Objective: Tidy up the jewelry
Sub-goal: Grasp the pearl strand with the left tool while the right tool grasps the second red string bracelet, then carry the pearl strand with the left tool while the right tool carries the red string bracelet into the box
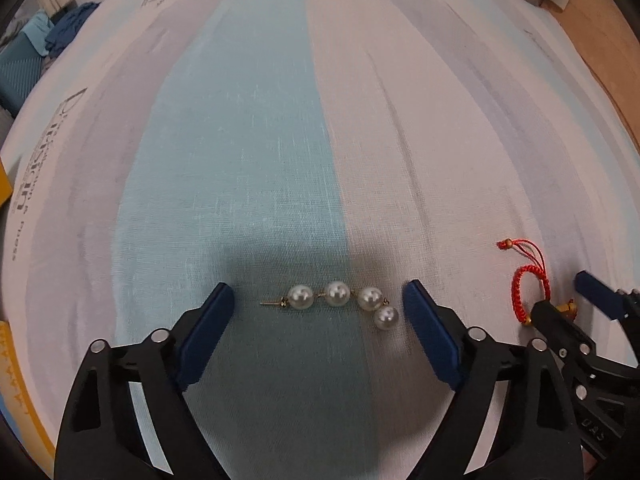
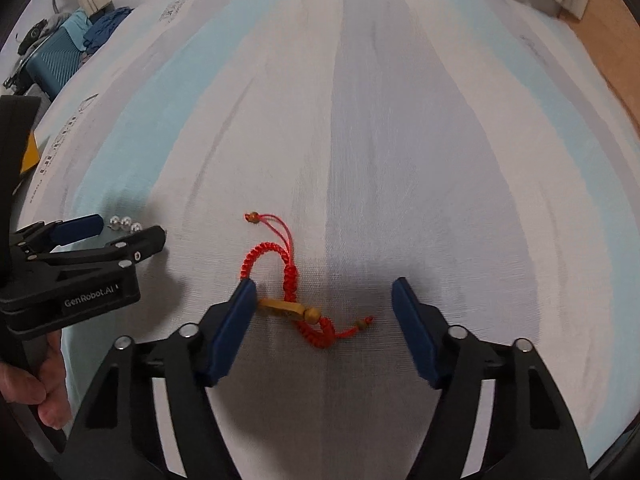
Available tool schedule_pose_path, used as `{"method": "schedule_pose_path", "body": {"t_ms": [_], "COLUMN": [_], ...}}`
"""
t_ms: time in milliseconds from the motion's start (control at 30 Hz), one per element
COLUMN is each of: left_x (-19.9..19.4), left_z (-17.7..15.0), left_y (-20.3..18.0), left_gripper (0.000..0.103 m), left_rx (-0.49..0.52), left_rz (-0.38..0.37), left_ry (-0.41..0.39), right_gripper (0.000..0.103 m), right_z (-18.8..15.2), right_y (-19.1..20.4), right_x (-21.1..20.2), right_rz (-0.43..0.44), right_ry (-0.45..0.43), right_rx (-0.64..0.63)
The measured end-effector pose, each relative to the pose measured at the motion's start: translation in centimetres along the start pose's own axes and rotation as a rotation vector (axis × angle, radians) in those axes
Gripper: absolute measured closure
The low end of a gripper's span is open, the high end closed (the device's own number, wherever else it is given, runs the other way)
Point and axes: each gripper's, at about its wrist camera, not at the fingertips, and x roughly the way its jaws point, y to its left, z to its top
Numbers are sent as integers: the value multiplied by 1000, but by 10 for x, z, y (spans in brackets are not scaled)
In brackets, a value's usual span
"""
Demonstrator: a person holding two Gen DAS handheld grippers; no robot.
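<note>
A short strand of white pearls (image 1: 340, 298) on gold links lies across the blue stripe of the cloth, between the blue pads of my left gripper (image 1: 319, 290). The pads stand apart from the pearls on both sides, so the gripper is open. A red braided cord bracelet (image 2: 290, 268) with a gold bar and small wooden beads lies between the fingers of my right gripper (image 2: 324, 285). Its left pad (image 2: 240, 312) sits against the gold bar and the right pad stands well clear, so it is open. In the left wrist view the bracelet (image 1: 520, 284) shows beside the right gripper (image 1: 566, 296).
Everything lies on a striped blue, white and grey cloth (image 1: 280, 120) spread over a flat surface. A teal suitcase and piled blue clothes (image 2: 60, 52) stand far back on the left. A hand (image 2: 36, 392) holds the left gripper's handle (image 2: 72, 292). Wooden floor (image 1: 600, 40) shows at the right.
</note>
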Motion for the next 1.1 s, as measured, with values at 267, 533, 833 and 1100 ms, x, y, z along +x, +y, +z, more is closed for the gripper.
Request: {"method": "schedule_pose_path", "body": {"t_ms": [267,533,833,1100], "left_x": [-3,-12,-28,-56], "left_z": [-2,-7,-20,-24], "left_y": [1,9,15,12], "left_gripper": [56,93,93,93], "left_rx": [46,59,67,68], "left_rz": [-20,-36,-47,-46], "left_ry": [-23,-21,-41,-62], "right_gripper": [68,83,93,93], "right_z": [-3,-6,-1,0], "right_y": [-1,-2,2,3], "right_x": [0,-6,-25,-47], "right_rz": [29,46,64,68], "right_ry": [-23,-36,-70,-88], "right_rx": [23,41,54,79]}}
